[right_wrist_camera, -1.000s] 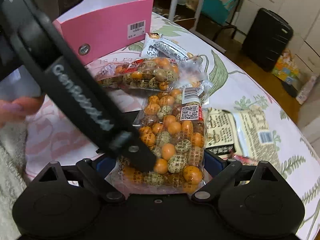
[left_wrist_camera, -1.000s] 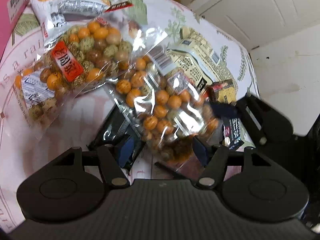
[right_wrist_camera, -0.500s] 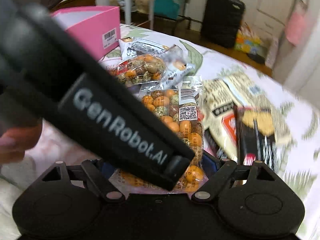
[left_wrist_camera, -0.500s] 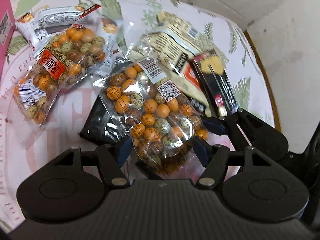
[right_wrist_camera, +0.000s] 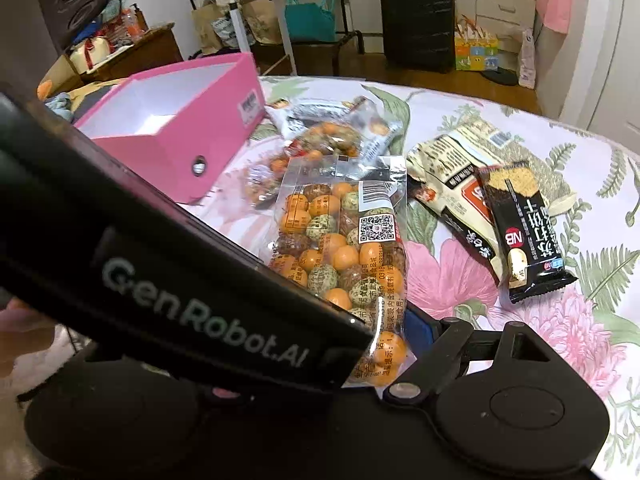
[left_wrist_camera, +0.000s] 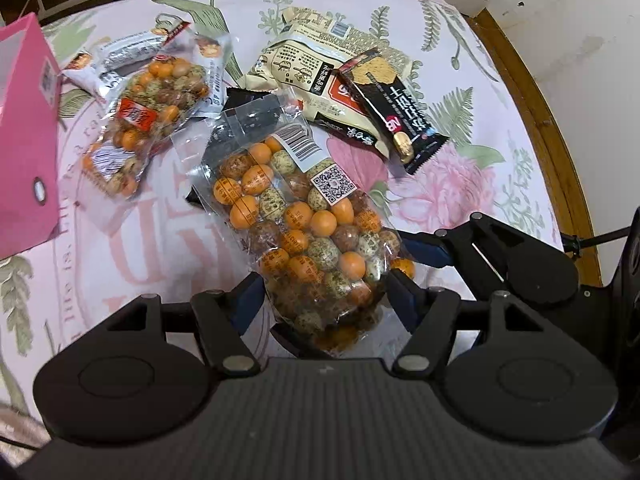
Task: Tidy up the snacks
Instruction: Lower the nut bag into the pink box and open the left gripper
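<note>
A clear bag of orange and speckled snack balls point(left_wrist_camera: 304, 232) is lifted off the table, its near end between both pairs of fingers. My left gripper point(left_wrist_camera: 324, 296) is shut on its lower end. My right gripper point(right_wrist_camera: 360, 344) is also shut on the bag point(right_wrist_camera: 344, 256); the left gripper's body point(right_wrist_camera: 168, 272) crosses the right wrist view and hides the right gripper's left finger. A pink open box point(right_wrist_camera: 172, 136) stands at the left. A second ball bag point(left_wrist_camera: 148, 116) lies beside it.
On the floral tablecloth point(left_wrist_camera: 460, 184) lie a beige packet point(left_wrist_camera: 312, 60), a black cracker bar point(left_wrist_camera: 396, 108), a black packet point(left_wrist_camera: 248, 112) and silver packets point(left_wrist_camera: 128, 52). The table's wooden edge point(left_wrist_camera: 560, 152) curves at the right. Room clutter and a black suitcase point(right_wrist_camera: 416, 20) stand beyond.
The ball bag has risen off the table with both grippers, and the views have pulled back and up. More of the table, the cracker bar and the pink box now show.
</note>
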Demonstrator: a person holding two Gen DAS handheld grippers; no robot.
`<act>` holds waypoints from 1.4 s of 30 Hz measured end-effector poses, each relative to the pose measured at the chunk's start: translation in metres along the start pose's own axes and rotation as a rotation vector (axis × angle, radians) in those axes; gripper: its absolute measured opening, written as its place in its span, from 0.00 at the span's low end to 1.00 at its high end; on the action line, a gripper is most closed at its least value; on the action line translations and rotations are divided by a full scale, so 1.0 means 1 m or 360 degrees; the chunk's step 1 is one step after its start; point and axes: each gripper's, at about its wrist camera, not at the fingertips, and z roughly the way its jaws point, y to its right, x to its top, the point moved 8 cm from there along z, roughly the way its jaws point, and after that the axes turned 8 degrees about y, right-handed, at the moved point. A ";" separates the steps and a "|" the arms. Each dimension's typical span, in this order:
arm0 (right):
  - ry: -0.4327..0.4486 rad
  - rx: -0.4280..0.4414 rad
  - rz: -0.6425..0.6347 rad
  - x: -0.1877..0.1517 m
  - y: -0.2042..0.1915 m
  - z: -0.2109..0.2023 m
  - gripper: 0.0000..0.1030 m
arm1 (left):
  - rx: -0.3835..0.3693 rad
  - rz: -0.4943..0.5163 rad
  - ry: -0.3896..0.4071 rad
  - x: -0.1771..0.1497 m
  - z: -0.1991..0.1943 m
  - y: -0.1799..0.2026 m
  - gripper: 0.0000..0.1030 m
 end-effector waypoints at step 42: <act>0.0024 0.0464 -0.0625 0.184 -0.186 0.186 0.87 | 0.0224 -0.0754 0.0411 0.070 -0.079 -0.330 0.67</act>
